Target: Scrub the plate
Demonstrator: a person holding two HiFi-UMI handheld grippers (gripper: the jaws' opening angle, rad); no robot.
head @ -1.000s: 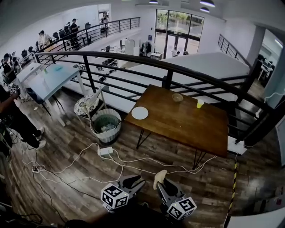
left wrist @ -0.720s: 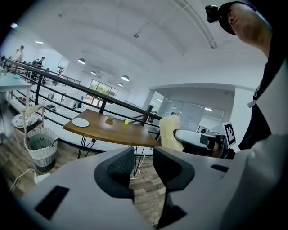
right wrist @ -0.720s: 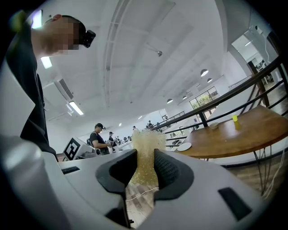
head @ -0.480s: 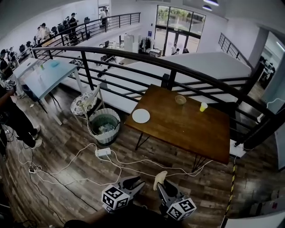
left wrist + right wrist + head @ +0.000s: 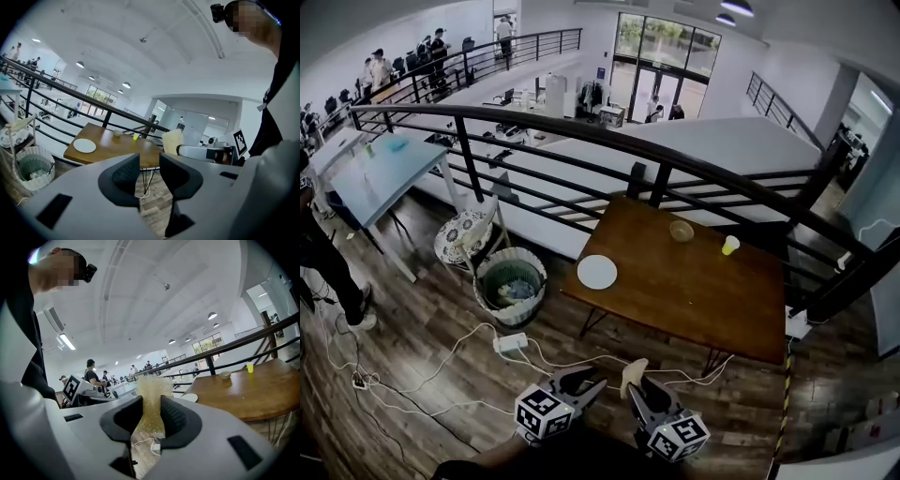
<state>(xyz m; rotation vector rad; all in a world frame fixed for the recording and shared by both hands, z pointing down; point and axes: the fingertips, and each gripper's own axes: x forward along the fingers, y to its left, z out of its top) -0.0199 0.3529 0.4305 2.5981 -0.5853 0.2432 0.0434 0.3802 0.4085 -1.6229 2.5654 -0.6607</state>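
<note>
The plate lies flat near the left corner of a wooden table, close to the edge that faces the person. It is white and round, with nothing on it. Farther back on the same table are a small bowl and, to its right, a yellow cup; both stand well apart from the plate.

Both grippers are low in the head view, over the wooden floor and well short of the table. The left gripper has its fingers apart with nothing between them (its own view shows only floor and a table leg through the gap). The right gripper has its fingers clamped on a pale yellow sponge, which sticks out past the fingertips. In the right gripper view the sponge stands upright between the pads, and the plate shows just to its right at the table's near edge.

The left gripper view looks across at the table, with the plate at its left end and the sponge at the tip of the other gripper.

A dark railing runs behind the table. Left of the table stands a round basket, and white cables trail across the floor from a power strip
</note>
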